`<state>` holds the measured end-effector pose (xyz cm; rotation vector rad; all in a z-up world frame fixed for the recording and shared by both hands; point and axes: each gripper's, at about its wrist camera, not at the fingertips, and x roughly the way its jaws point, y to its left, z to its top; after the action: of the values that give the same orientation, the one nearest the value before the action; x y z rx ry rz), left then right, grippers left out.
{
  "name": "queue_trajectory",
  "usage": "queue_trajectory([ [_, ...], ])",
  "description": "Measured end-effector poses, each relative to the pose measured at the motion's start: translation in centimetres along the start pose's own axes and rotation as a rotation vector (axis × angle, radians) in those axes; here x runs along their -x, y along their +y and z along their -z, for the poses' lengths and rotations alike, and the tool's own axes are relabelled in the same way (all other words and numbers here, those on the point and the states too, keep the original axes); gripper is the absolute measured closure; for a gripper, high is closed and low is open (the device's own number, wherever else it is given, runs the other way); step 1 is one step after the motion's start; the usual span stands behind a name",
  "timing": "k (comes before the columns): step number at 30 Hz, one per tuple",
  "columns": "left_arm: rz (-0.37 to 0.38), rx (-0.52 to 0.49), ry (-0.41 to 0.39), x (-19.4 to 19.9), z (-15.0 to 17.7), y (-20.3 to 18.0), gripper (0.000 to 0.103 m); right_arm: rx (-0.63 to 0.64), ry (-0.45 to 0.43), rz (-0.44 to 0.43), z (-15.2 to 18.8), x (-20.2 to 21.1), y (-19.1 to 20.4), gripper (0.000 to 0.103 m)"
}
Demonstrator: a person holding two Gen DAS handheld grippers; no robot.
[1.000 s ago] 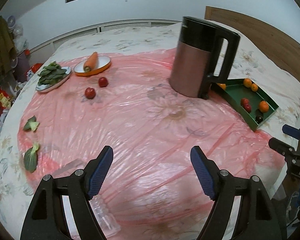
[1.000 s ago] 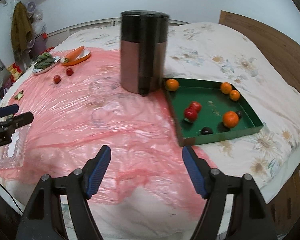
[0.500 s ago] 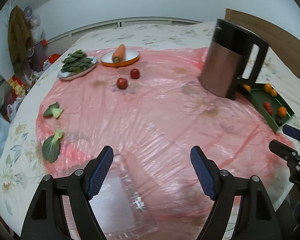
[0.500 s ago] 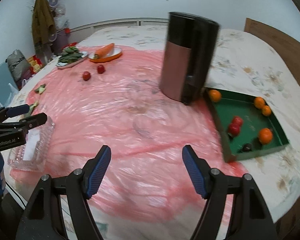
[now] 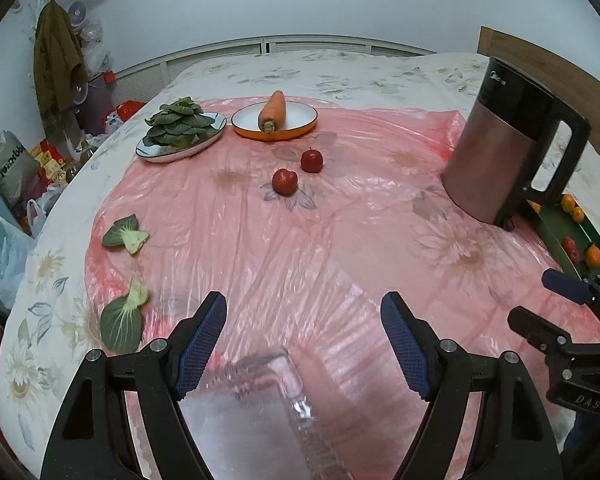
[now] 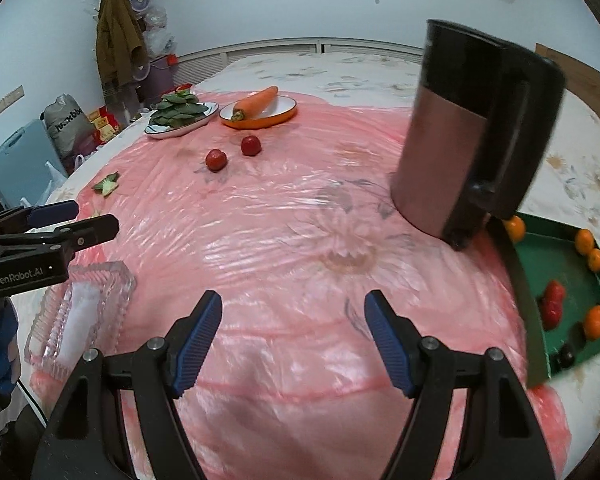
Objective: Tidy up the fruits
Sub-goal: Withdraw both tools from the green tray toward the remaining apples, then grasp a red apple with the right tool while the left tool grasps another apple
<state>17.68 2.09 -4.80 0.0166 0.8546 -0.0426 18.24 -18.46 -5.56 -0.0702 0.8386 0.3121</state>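
Two red fruits (image 5: 285, 181) (image 5: 311, 160) lie on the pink plastic sheet, far ahead; the right wrist view shows them too (image 6: 216, 159) (image 6: 251, 145). A green tray (image 6: 560, 272) at the right holds oranges, red fruits and a dark one; it also shows in the left wrist view (image 5: 562, 240). My left gripper (image 5: 303, 338) is open and empty above a clear glass dish (image 5: 260, 412). My right gripper (image 6: 293, 338) is open and empty over the sheet, left of the tray.
A tall copper-and-black kettle (image 5: 504, 148) stands beside the tray. A plate of greens (image 5: 178, 130) and an orange dish with a carrot (image 5: 274, 118) sit at the back. Loose leaves (image 5: 126, 234) (image 5: 124, 320) lie at the left. The bed edge is near.
Both grippers have swung left: the kettle and tray slid toward the right of each view, and the glass dish came under my left gripper. Both stay open.
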Motion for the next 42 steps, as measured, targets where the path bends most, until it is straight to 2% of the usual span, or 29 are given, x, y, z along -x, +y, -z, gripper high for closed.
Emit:
queue_trajectory([
  [17,0.007,0.016,0.010,-4.7,-3.7,0.4,0.028,0.049,-0.001,-0.043,-5.2,-6.0,0.4,0.000],
  [23,0.006,0.008,0.015,-7.1,-5.1,1.4,0.029,0.085,-0.017,-0.088,-8.2,-9.2,1.5,0.000],
  [27,0.037,0.001,0.014,-9.1,-6.3,2.6,0.030,0.124,-0.020,-0.132,-11.0,-12.7,2.3,0.000],
  [29,0.058,-0.001,0.023,-10.5,-7.0,3.3,0.033,0.136,-0.021,-0.148,-12.0,-14.2,2.5,0.002],
  [33,0.101,-0.018,0.059,-13.5,-8.0,3.8,0.046,0.147,-0.006,-0.176,-14.0,-17.9,2.7,0.015],
  [39,0.111,-0.048,0.087,-16.2,-9.5,3.8,0.049,0.153,0.025,-0.204,-16.4,-21.9,2.7,0.016],
  [42,0.098,-0.077,0.103,-17.4,-10.2,3.5,0.055,0.157,0.043,-0.214,-17.4,-23.4,2.8,0.016],
])
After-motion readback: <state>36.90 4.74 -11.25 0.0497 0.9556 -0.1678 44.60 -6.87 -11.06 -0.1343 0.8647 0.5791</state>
